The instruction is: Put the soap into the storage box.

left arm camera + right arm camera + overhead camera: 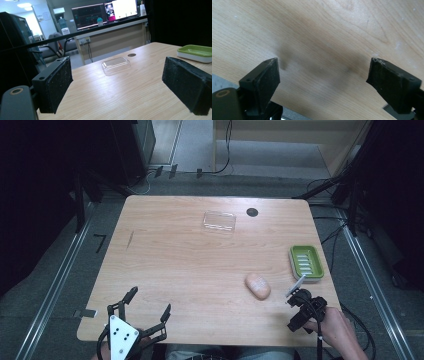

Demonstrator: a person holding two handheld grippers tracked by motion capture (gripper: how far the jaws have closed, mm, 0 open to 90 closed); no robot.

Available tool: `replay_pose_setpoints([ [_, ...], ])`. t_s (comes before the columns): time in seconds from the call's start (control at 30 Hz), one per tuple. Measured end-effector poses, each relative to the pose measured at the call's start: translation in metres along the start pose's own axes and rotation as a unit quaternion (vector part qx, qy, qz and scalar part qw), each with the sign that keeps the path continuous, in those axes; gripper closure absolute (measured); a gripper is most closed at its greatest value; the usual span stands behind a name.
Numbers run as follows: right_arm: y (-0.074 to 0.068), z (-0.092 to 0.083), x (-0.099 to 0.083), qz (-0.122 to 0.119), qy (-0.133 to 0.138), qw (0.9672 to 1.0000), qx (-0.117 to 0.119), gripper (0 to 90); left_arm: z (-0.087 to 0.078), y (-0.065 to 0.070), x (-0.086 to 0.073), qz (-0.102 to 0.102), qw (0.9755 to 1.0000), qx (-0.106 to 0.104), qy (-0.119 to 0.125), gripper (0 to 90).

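High view, from above your side of the table (165,270): your right gripper (296,296) sits at about four o'clock on the tabletop, near the right edge. Its jaws stand apart and hold nothing; the right gripper view looks between them onto bare wood. One peach-coloured oval soap bar (258,286) lies just beside that gripper, at roughly nine o'clock from it, not touching. Its long axis runs from ten o'clock to four o'clock across the table. One green soap dish (306,262) rests just beyond, at about twelve o'clock from your right gripper. One clear plastic lid (219,221) lies well apart, near the far edge at twelve o'clock, beside one small dark round hole (252,212). Your left gripper (148,306) waits at seven o'clock, jaws spread wide and empty, far from the soap. Your right hand (336,325) is clearly the nearer one; reaching the soap would likely mean moving left.
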State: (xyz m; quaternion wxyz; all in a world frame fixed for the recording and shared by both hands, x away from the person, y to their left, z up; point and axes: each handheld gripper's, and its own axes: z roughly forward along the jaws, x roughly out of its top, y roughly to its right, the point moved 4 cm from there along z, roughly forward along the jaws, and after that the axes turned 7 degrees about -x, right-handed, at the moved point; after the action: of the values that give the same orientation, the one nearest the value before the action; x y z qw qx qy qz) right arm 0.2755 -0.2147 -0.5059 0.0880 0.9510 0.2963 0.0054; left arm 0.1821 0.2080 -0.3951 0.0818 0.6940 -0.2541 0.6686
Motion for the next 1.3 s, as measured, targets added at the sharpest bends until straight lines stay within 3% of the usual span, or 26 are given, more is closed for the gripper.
replay_pose_setpoints([
  [0.27,-0.001,-0.003,0.000,-0.003,0.002,1.0000,0.000,11.8,0.004,0.002,0.000,0.003,0.9999,-0.011,-0.004,9.9],
  [0.33,0.000,-0.005,0.002,-0.005,0.010,0.9999,-0.005,11.8,0.003,0.001,0.000,-0.002,1.0000,-0.006,-0.002,9.9],
  [0.5,-0.003,-0.011,0.008,-0.013,0.018,0.9997,-0.006,11.3,0.004,0.005,0.001,0.006,0.9999,-0.011,-0.005,9.9],
  [1.3,-0.016,-0.027,0.041,-0.049,0.038,0.9980,-0.009,8.1,0.007,0.003,0.001,-0.004,0.9999,-0.014,0.001,9.9],
])
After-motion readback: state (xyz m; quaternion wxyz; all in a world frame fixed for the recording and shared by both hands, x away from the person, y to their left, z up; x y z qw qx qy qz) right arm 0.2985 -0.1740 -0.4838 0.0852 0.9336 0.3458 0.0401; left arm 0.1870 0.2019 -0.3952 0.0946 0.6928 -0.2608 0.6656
